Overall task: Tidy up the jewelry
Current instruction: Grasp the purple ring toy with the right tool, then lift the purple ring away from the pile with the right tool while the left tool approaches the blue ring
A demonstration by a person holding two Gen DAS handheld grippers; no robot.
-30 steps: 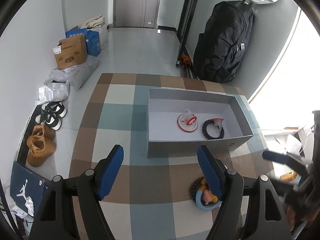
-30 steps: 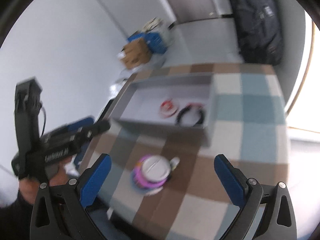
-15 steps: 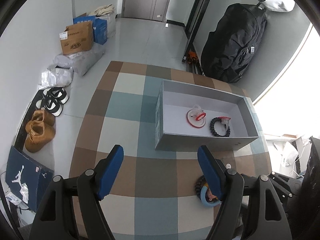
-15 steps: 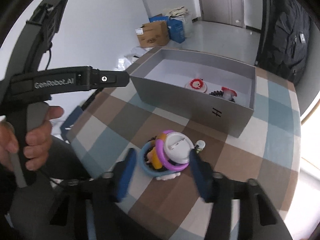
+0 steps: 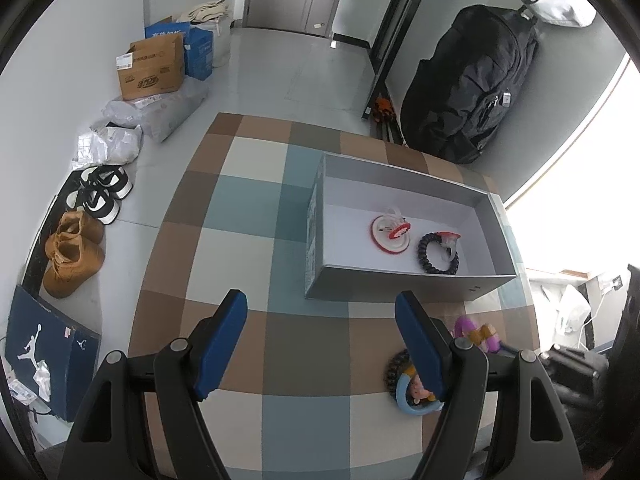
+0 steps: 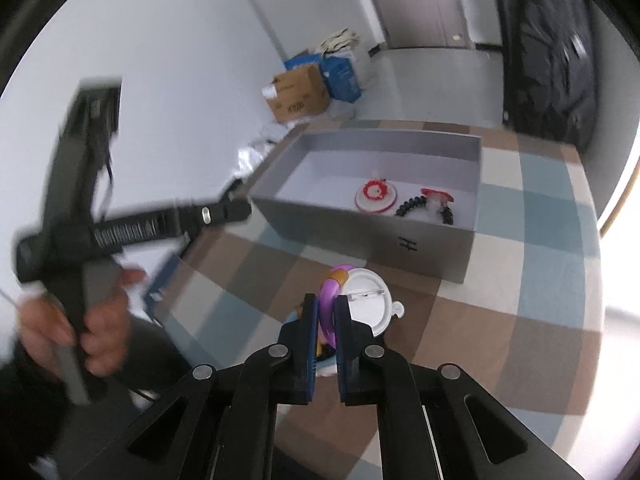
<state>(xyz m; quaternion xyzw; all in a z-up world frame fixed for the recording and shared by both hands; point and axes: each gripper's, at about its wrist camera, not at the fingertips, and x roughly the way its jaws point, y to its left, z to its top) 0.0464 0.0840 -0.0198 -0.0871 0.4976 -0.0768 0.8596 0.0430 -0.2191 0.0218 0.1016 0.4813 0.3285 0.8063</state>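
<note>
Checkered tabletop [image 6: 540, 272], purple bracelet [image 6: 330, 300] pinched between right gripper [image 6: 324, 312] pads

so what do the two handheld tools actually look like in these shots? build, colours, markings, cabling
Both match: black plastic linkage frames with round silver pivot pins, each ending in two flat blue finger pads. The left tool shows these clearly in its own camera. In the right wrist view it is a black pistol-style body with a grey grip, white lettering too blurred to read, and a thin dark cable. The right tool has the same pads. A dark sleeve shows below the hand.
</note>
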